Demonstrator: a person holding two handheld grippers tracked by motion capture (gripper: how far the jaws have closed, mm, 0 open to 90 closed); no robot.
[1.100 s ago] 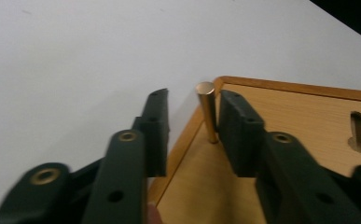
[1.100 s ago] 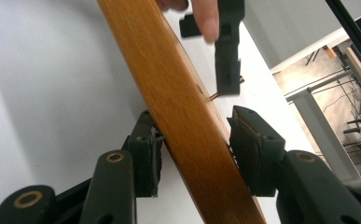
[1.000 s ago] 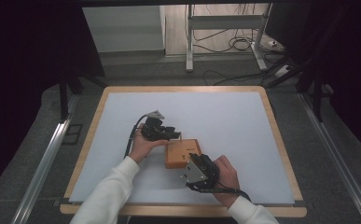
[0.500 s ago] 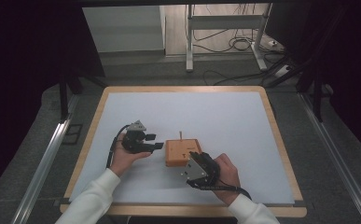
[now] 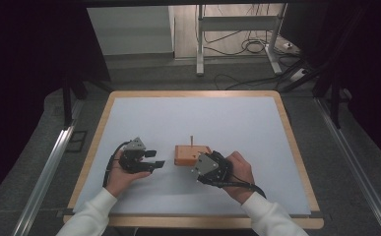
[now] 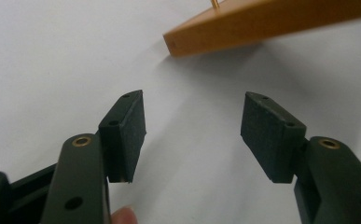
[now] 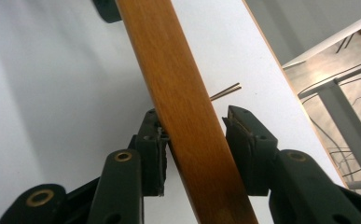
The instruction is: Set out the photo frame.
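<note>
A flat wooden block [image 5: 187,153] with a thin upright peg [image 5: 192,140] lies on the white mat near the front middle. My right gripper [image 5: 197,165] reaches it from the front right. In the right gripper view its jaws stand on either side of the block's edge [image 7: 178,93]; they have just been closing and the pads press on it. My left gripper [image 5: 154,159] hovers to the left of the block, apart from it. Its jaws have just been opening, and nothing is between the fingertips [image 6: 192,112]. The block's corner [image 6: 262,23] shows beyond them.
The white mat [image 5: 139,118] covers a wood-rimmed table [image 5: 95,147]. Beyond the far edge stand a metal stand's legs [image 5: 199,44] and loose cables [image 5: 249,46] on the floor. Metal rails [image 5: 45,172] run along both sides.
My left gripper has let go of the block, drawn away to the left and opened. The right gripper has stayed at the block's front right corner.
</note>
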